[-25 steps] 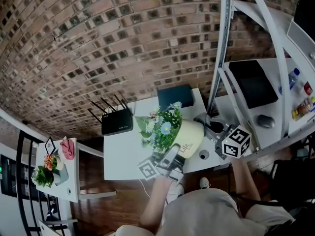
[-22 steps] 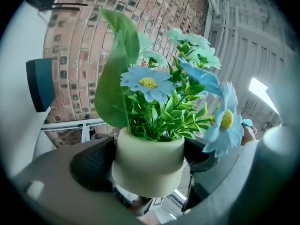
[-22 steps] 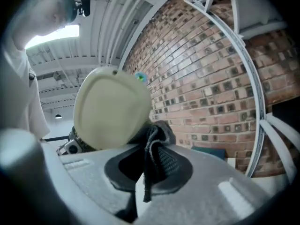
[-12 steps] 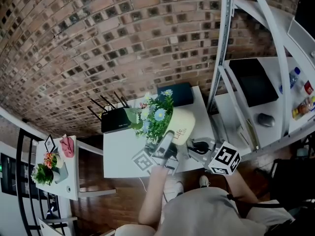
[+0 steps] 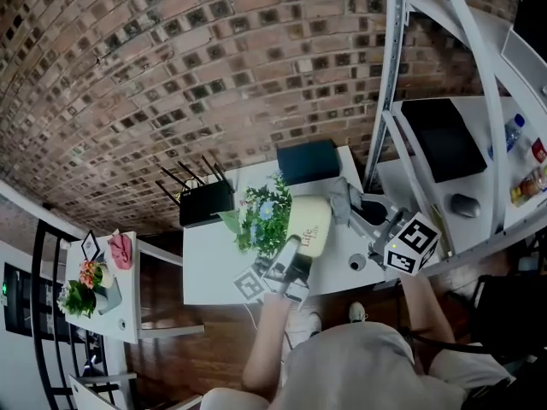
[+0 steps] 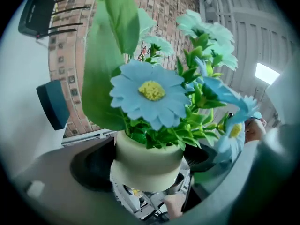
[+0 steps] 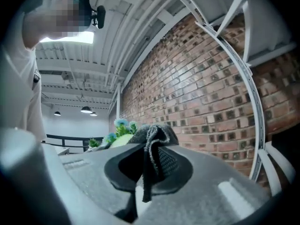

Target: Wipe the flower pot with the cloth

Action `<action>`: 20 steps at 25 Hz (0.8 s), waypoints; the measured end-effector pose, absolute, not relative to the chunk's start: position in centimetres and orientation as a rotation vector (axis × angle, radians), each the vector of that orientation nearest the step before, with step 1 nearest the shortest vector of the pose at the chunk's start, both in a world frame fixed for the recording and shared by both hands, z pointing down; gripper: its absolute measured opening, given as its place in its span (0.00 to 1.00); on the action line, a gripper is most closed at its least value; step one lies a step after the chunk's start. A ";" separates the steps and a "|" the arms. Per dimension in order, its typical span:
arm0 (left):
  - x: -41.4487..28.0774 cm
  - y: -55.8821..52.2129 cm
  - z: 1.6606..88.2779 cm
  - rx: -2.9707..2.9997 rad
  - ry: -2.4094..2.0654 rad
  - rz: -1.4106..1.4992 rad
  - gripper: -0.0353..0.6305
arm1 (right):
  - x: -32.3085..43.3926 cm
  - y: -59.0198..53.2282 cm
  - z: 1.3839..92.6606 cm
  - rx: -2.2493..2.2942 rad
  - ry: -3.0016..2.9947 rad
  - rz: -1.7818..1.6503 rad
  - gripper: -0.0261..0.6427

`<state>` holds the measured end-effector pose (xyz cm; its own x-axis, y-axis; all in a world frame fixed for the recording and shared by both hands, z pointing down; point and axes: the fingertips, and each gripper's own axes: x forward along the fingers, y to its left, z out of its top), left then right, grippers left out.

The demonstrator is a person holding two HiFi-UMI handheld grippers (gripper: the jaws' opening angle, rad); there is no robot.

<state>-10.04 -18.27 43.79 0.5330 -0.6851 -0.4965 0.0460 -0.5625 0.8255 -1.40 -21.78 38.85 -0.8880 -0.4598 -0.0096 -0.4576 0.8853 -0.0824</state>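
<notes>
Head view: the left gripper (image 5: 295, 261) is at the near edge of the white table (image 5: 203, 265), jaws clamped on the cream flower pot (image 5: 311, 225). The pot is tipped over, with its flowers (image 5: 261, 220) pointing left. The right gripper (image 5: 349, 205) sits just right of the pot, a grey cloth (image 5: 338, 196) bunched at its tip.

Left gripper view: the pot fills the gap between the jaws, both pressed on its sides, blue blooms above.

Right gripper view: jaws pinched tight on the cloth, pot and flowers just beyond it, brick wall (image 7: 211, 88) to the right.
</notes>
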 end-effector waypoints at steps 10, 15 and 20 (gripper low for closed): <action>-9.7 -18.5 43.5 1.915 -0.529 -1.094 0.78 | -3.8 -19.3 48.1 -0.582 3.171 -0.421 0.03; -9.2 -19.6 43.8 1.938 -0.571 -1.050 0.78 | -4.5 -15.5 47.6 -0.445 3.197 -0.438 0.03; -9.6 -20.6 44.4 1.891 -0.591 -1.063 0.78 | -3.8 -14.8 44.3 -0.467 3.189 -0.343 0.03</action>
